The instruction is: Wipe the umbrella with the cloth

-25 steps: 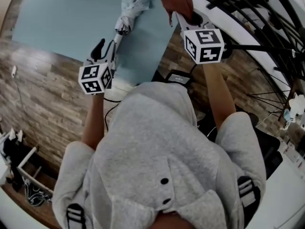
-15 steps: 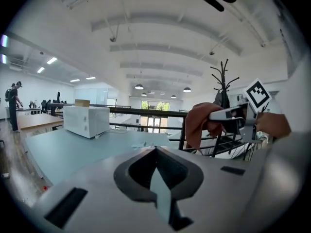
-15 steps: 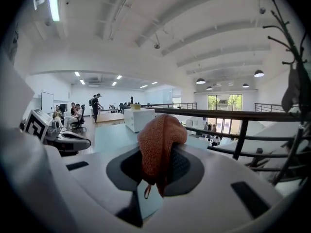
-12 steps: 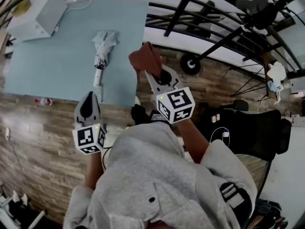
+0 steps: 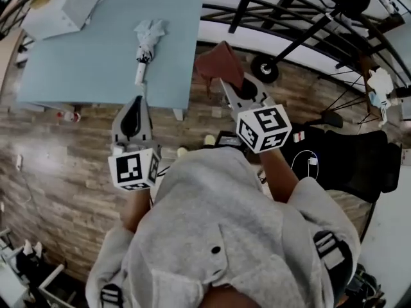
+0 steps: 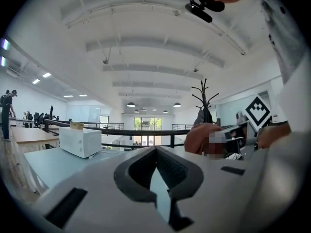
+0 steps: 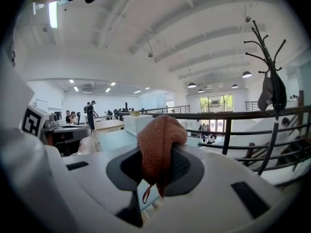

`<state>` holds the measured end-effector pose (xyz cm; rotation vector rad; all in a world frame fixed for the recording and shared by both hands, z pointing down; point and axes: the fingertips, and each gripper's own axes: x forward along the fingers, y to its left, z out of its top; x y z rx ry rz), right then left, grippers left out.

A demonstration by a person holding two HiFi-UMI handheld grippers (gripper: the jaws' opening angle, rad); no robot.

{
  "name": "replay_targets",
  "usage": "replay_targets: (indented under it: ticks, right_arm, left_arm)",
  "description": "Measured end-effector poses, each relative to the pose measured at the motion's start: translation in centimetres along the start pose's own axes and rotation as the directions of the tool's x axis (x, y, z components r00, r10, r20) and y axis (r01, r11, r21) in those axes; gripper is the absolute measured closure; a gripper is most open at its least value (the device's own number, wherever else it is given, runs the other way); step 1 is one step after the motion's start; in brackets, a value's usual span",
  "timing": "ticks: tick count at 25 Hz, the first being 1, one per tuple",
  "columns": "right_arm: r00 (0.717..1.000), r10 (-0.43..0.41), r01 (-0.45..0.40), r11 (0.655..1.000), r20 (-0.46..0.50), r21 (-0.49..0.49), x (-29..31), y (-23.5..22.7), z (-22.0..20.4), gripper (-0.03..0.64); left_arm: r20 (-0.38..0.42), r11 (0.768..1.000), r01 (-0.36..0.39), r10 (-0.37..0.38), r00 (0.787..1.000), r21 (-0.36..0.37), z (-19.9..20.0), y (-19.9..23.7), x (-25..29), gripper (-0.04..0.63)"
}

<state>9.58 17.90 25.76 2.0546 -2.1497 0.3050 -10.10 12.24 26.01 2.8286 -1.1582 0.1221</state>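
Note:
The folded grey-white umbrella point(image 5: 148, 38) lies on the light blue table point(image 5: 77, 63), its white handle toward me. Neither gripper touches it; both are held over the wooden floor, short of the table's near edge. My left gripper point(image 5: 133, 101) is shut with nothing in it; in the left gripper view its jaws point(image 6: 155, 152) meet with nothing between them. My right gripper point(image 5: 239, 90) is shut on the rust-brown cloth point(image 5: 219, 61), which bunches up over the jaws. In the right gripper view the cloth point(image 7: 158, 144) hangs between the pads of that gripper point(image 7: 156, 171).
A white box point(image 5: 61, 8) stands at the table's far left corner. A black railing point(image 5: 257, 5) runs past the table's right side. A black office chair point(image 5: 347, 162) stands on the floor at the right. A coat rack point(image 6: 204, 98) rises behind the railing.
Both grippers have drawn back from the table toward me and risen. The left gripper, open at the umbrella's handle a second ago, is now shut and empty; the umbrella stays on the table.

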Motion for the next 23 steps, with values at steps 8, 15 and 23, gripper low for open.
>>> replay_targets:
  ticks: [8,15,23]
  right_arm:
    - [0.998,-0.067,0.067,0.998,-0.003,-0.009,-2.5,-4.2,-0.5,0.543]
    - [0.995,-0.100,0.100,0.995,-0.003,0.005,-3.3,-8.1,-0.9,0.542]
    - [0.995,-0.098,0.098,0.995,-0.017,0.022,-2.9,-10.2,-1.4,0.543]
  left_arm:
    - [-0.012,0.999,0.034,-0.034,0.999,0.010,-0.5,-3.0,0.7,0.580]
    - [-0.037,0.997,0.069,-0.068,0.997,0.042,-0.6,-5.6,3.2,0.580]
    - [-0.056,0.995,0.090,-0.088,0.995,0.035,-0.8,-6.8,5.4,0.580]
